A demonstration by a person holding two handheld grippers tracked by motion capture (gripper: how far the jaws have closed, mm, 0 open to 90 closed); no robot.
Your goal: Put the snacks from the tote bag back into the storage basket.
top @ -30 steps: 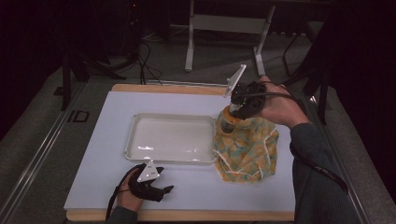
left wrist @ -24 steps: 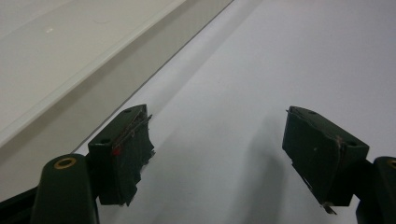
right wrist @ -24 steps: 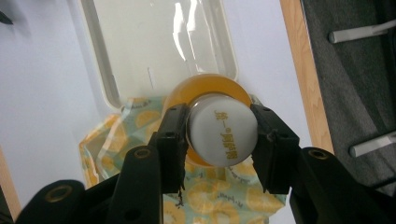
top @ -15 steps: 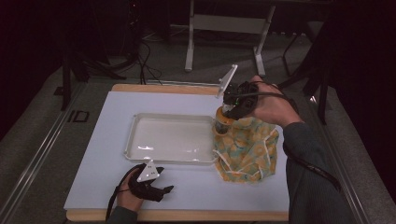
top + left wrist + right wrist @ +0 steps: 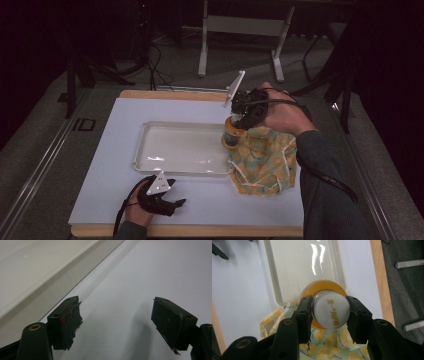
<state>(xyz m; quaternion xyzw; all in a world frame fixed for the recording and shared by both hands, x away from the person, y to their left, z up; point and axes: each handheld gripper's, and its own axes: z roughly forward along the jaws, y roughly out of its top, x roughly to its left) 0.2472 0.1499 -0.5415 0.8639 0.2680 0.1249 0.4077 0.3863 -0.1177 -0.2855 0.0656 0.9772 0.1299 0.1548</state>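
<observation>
The jar (image 5: 329, 312) stands upright at mid-frame in the right gripper view, its long axis pointing straight up at the camera, directly below and between the jaws of the right gripper (image 5: 330, 315), which clamp its white lid from both sides. It is amber, translucent, with gold lettering on the lid. In the high view it sits right of centre, over the tray's (image 5: 150, 150) right rim and the edge of an orange-patterned bag (image 5: 265, 160); whether its base rests there I cannot tell. The left gripper (image 5: 116, 322), jaws spread and holding nothing, lies on the white counter (image 5: 120, 120) at lower left, well apart.
</observation>
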